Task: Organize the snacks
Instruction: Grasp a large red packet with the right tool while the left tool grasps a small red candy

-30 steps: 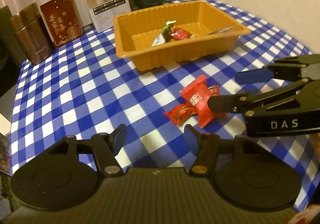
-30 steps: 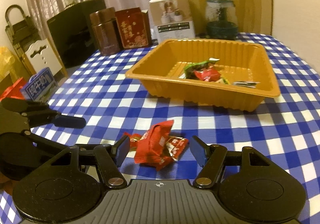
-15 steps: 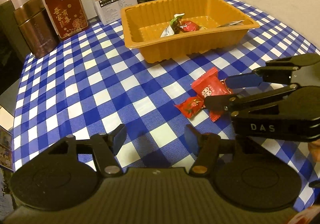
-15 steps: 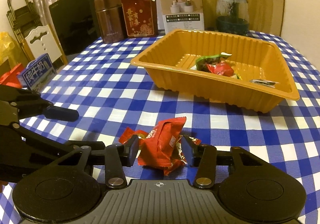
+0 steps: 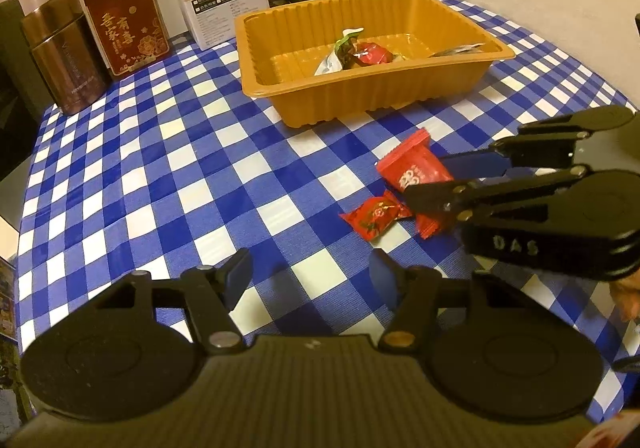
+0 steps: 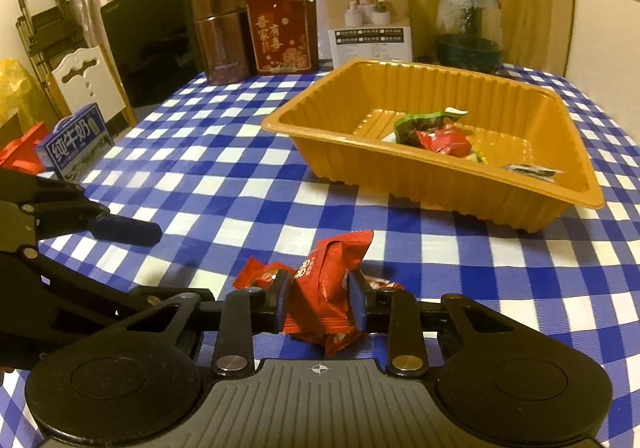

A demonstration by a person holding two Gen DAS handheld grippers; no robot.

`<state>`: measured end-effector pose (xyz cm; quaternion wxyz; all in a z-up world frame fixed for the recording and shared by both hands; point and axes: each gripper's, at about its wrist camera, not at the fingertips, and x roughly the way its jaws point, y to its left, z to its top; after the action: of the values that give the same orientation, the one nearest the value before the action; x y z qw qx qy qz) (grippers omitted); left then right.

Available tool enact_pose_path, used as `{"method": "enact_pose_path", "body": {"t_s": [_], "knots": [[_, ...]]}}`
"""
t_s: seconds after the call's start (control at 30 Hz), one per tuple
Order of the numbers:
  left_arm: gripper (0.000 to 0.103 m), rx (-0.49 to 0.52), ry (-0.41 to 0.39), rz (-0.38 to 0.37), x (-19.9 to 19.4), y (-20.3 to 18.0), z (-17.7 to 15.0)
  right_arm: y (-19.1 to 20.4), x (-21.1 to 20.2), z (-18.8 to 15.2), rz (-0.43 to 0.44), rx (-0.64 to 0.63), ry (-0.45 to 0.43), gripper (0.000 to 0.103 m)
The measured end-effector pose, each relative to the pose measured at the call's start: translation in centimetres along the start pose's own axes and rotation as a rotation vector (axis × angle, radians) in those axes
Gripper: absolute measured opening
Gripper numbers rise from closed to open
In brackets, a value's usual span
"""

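Note:
A large red snack packet (image 6: pixel 328 272) lies on the blue checked tablecloth between the pads of my right gripper (image 6: pixel 319 298). Its jaws are closing, and both pads press on the packet's sides. From the left wrist view, the right gripper (image 5: pixel 426 178) reaches in from the right onto the same packet (image 5: pixel 412 168). A small red candy (image 5: pixel 374 216) lies just beside the packet. My left gripper (image 5: pixel 310 274) hangs open over bare cloth, nearer than the candy. Behind stands an orange tray (image 5: pixel 360 96) holding a few wrapped snacks (image 5: pixel 360 54).
At the table's far edge stand a brown tin (image 6: pixel 220 36), a red box (image 6: pixel 280 34), a white carton (image 6: pixel 370 16) and a glass jar (image 6: pixel 468 28). Past the left table edge are a milk carton (image 6: pixel 74 144) and a white chair (image 6: pixel 88 84).
My right gripper's jaws have come together from wide apart onto the large red packet. The left gripper's jaws have stayed as they were.

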<state>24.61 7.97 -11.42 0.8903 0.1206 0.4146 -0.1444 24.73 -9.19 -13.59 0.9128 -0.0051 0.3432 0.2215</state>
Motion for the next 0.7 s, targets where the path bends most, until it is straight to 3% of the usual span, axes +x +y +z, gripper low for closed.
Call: {"method": "enact_pose_path", "body": {"t_s": [0.23,0.5,0.7], "knots": [[0.061,0.019,-0.039,-0.03,0.0,-0.6,0.5,-1.9,-2.0,0.2,-0.014,0.043,-0.006,0.03],[0.06,0.159,-0.096,-0.044,0.5,-3.0,1.4,-4.6,-4.0,-0.4,-0.046,0.092,0.004,0.03],[0.053,0.217,-0.093,-0.049,2.2,-3.3,2.1,-5.9,-4.6,-1.1,-0.058,0.108,0.017,0.03]]}}
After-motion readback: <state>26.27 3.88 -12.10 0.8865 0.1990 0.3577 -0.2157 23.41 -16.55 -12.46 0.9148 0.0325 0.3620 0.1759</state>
